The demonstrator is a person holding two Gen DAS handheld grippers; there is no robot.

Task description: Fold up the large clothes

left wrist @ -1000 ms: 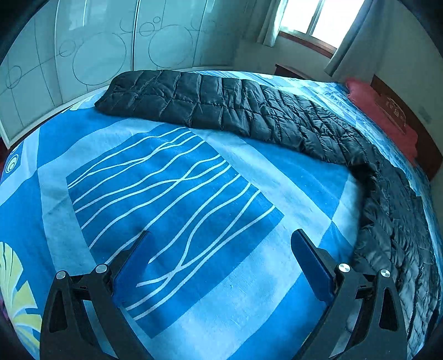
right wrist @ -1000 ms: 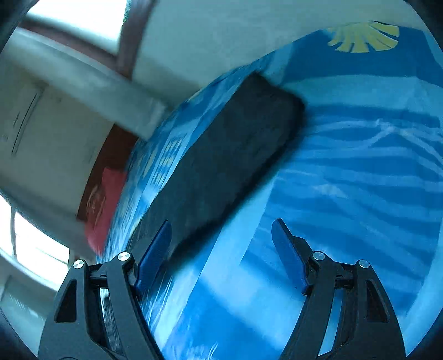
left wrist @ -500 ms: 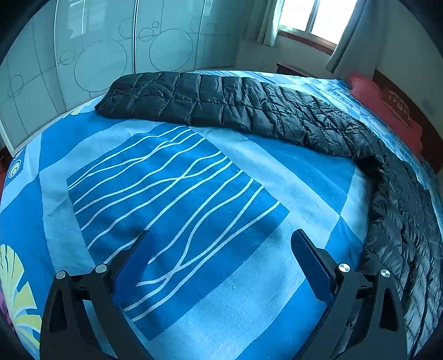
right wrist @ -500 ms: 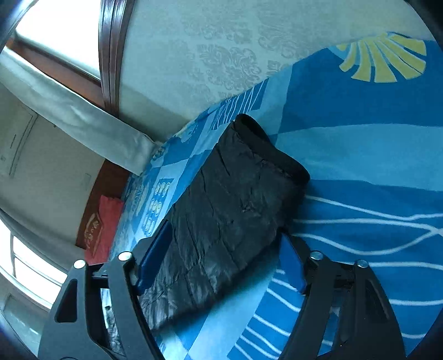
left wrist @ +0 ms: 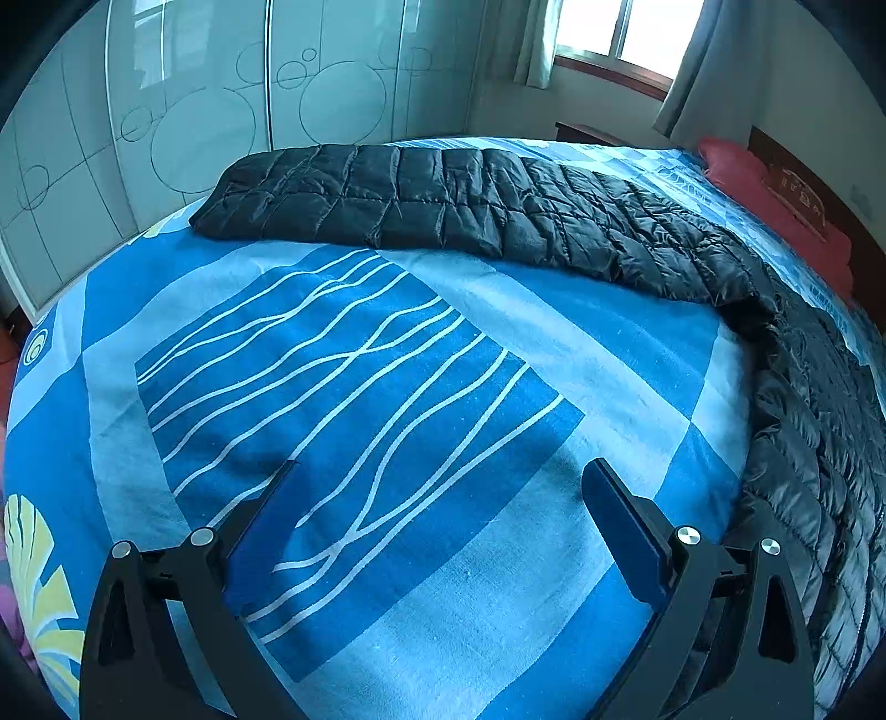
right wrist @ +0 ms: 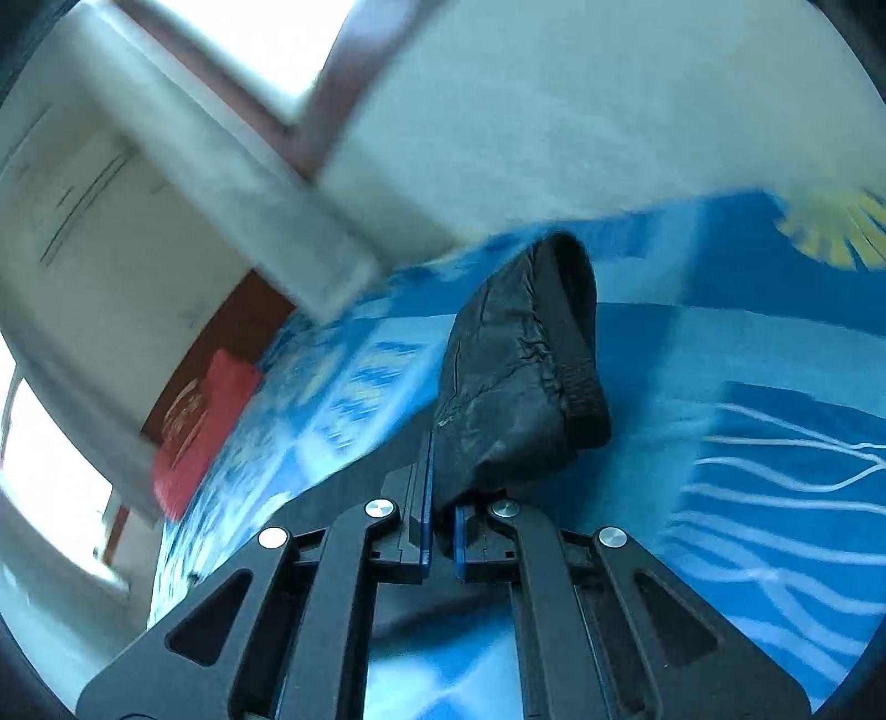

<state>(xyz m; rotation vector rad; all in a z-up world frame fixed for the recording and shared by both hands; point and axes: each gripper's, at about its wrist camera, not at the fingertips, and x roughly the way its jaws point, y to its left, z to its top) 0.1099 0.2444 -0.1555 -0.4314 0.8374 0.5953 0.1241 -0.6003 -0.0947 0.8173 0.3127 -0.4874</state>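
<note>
- Since the frame half a second earlier, the right gripper [right wrist: 440, 531] has closed: its jaws, then spread to either side of the black quilted down jacket [left wrist: 498, 216], now pinch a bunched fold of it near the ribbed cuff [right wrist: 581, 354]; that view is motion-blurred, which suggests the hand is travelling.
- Left side: the left gripper [left wrist: 437, 515] is unchanged, jaws wide apart and holding nothing, poised over the bare blue patterned bedspread [left wrist: 343, 387], well apart from the garment.
- Centre, left wrist view: the jacket lies stretched across the far half of the bed, one sleeve reaching towards the glass wardrobe doors [left wrist: 221, 111], the body curving round to the right edge of view.
- Right side: a red pillow [left wrist: 775, 205] rests by the headboard beyond the jacket; a curtained window [left wrist: 609, 33] stands above.
- Right wrist view: the gripped sleeve end stands raised off the bedspread; whether the rest has lifted cannot be told.
- Progress, as judged: early. The garment appears spread out, and the first sleeve is only now taken up.
- Remaining, as judged: bring this sleeve across the body, likewise the other, then fold the body over itself.
</note>
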